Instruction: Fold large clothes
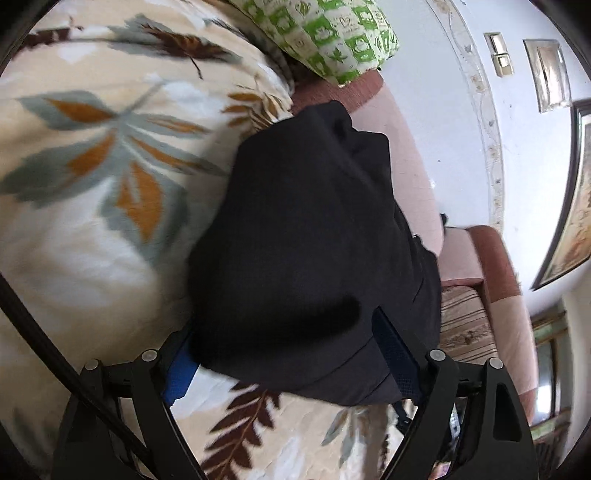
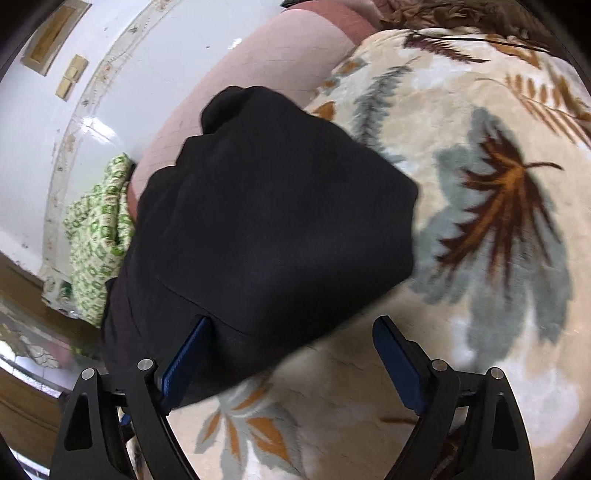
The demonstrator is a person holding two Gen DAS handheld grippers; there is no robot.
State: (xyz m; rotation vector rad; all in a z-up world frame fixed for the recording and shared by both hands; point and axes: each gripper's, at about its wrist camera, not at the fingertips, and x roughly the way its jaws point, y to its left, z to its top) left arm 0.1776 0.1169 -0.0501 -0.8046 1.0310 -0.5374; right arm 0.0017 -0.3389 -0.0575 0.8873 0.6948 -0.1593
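Black garment folded in a bundle on leaf-print blanket, left claw wide around its near edge, right claw wide, one finger touching cloth.

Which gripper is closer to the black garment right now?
Left, slightly. The left gripper straddles the black garment, jaws open; the right gripper has only one finger against its edge.

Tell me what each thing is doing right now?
black garment: folded in a bundle on the blanket.
leaf blanket: spread out underneath.
green pillow: lying by the bed edge.
left gripper: open around the garment's edge.
right gripper: open, one finger touching the garment.
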